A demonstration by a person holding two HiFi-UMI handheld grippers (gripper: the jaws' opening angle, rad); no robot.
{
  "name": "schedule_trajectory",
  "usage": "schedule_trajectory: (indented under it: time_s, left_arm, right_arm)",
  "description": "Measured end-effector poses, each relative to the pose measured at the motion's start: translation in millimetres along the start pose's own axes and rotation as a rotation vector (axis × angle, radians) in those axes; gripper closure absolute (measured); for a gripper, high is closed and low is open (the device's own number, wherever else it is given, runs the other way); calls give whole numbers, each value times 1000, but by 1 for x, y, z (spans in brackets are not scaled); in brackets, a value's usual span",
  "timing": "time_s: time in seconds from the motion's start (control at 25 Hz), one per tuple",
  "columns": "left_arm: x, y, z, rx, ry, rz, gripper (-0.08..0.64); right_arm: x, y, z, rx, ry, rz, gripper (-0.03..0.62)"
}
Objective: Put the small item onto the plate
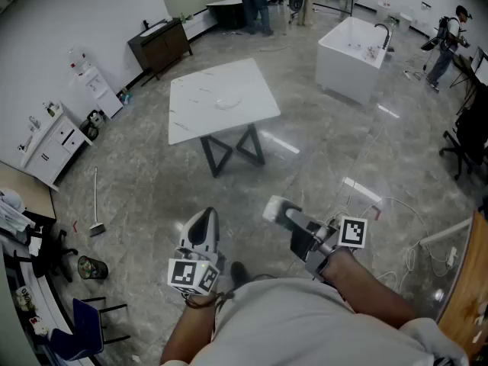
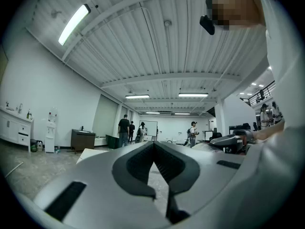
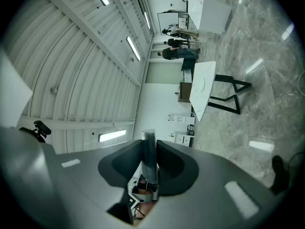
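I stand on the grey floor, well back from a white marble-look table (image 1: 221, 97) with black legs, which also shows far off as the table (image 3: 202, 87). A faint pale dish-like shape (image 1: 227, 102) lies on it. My right gripper (image 1: 276, 209) points at the table, its jaws shut on a thin flat grey item (image 3: 149, 159) that stands edge-on between the pads. My left gripper (image 1: 203, 221) hangs beside it, and its jaws meet at the tips with nothing between them (image 2: 153, 146).
A white basin unit (image 1: 351, 48) stands at the back right and a dark cabinet (image 1: 160, 44) at the back left. People (image 1: 252, 2) stand at the far end. A broom (image 1: 96, 204), white cupboards (image 1: 53, 143), floor cables (image 1: 404, 235) and an office chair (image 1: 465, 139) ring the room.
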State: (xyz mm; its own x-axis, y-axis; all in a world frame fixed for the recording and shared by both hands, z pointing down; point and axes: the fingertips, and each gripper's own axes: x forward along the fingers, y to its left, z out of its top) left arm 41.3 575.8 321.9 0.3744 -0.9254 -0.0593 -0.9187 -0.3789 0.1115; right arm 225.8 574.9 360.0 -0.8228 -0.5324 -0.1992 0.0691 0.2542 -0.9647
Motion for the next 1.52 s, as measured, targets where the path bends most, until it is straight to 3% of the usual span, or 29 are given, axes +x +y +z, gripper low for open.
schedule_trajectory:
  time_s: [0.52,0.88,1.16,1.52]
  left_arm:
    - [-6,-8,-3,1,11,-5,554]
    - [6,14,-11,-7,17,2,554]
    - [53,60,-14,-18,17,-17,554]
    - [165,174,-19,-64,38,-75,554]
  right_arm:
    - [-5,5,-10,6,18,22,499]
    - [14,-4,2,-10,18,27,499]
    - [63,-30,31,-7,-1,14,499]
    - [192,-69,102,-15,-32,-23,499]
